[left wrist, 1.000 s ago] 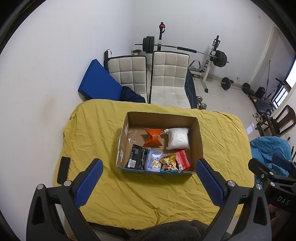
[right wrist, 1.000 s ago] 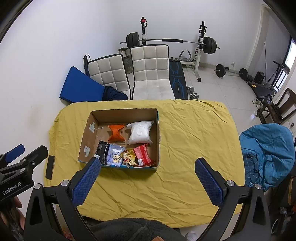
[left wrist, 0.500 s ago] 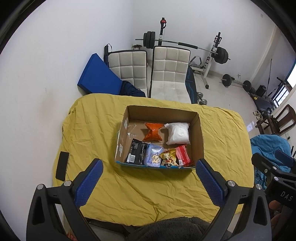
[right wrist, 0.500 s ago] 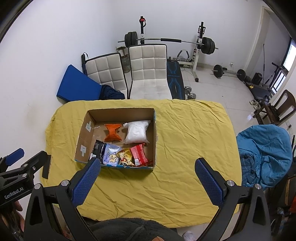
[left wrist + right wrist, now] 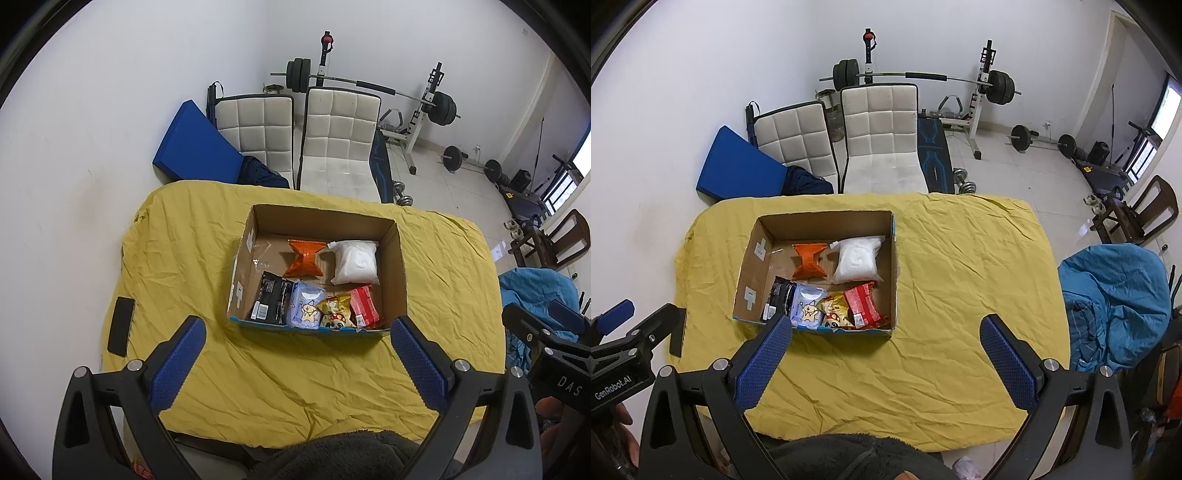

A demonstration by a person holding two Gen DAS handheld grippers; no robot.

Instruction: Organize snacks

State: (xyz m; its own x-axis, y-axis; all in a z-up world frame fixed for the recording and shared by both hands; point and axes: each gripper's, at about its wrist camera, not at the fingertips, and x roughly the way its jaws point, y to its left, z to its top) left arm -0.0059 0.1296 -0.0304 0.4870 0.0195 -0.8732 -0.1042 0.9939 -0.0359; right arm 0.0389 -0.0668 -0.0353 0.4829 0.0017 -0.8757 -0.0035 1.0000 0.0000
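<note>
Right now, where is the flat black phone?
In the left wrist view, the flat black phone lies on the yellow cloth, left of the open cardboard box.

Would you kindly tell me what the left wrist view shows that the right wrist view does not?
Only the left wrist view shows the whole black phone on the yellow cloth and the open left claw head-on. Only the right wrist view shows the full blue bundle on the chair and the open right claw head-on. Both show the cardboard box of snack packets and the weight bench.
</note>
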